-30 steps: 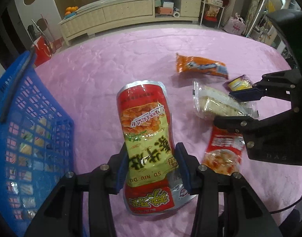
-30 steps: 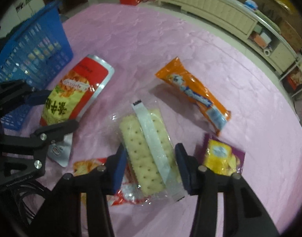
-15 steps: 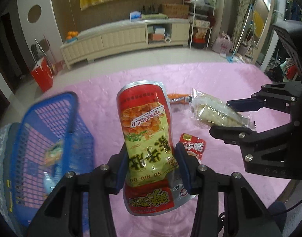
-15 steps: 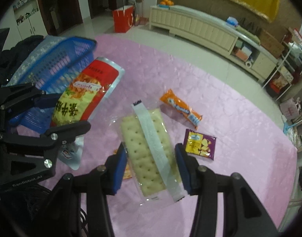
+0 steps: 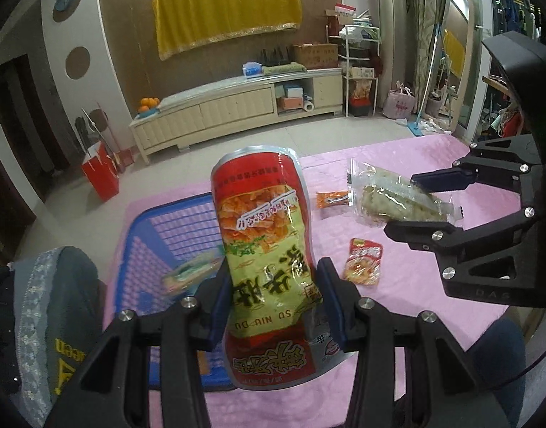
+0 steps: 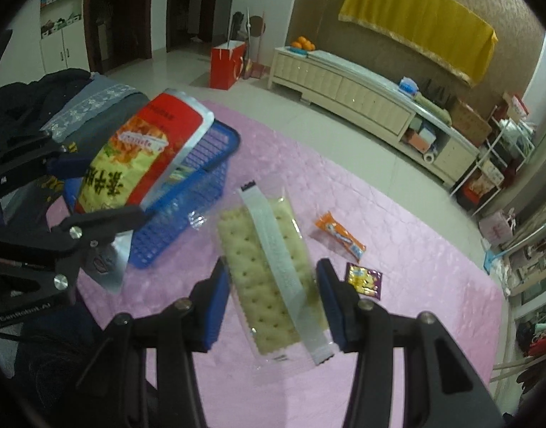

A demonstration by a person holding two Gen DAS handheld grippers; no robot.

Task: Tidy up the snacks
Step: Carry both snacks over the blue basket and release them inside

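Note:
My left gripper [image 5: 273, 299] is shut on a red and yellow snack bag [image 5: 266, 249] and holds it high above the pink table, over the near edge of the blue basket [image 5: 173, 228]. The bag also shows in the right wrist view [image 6: 130, 164]. My right gripper [image 6: 273, 299] is shut on a clear cracker pack [image 6: 269, 271] and holds it in the air to the right of the basket [image 6: 187, 214]. The pack also shows in the left wrist view [image 5: 398, 199].
An orange snack stick [image 6: 340, 237], a small purple packet [image 6: 364, 280] and a small red packet [image 5: 364, 262] lie on the pink tablecloth [image 6: 415, 321]. A snack lies in the basket. A dark jacket [image 5: 41, 321] lies left of the basket.
Both grippers have lifted their snacks well up off the table. The view has tilted up and the basket now lies below and behind the left bag.

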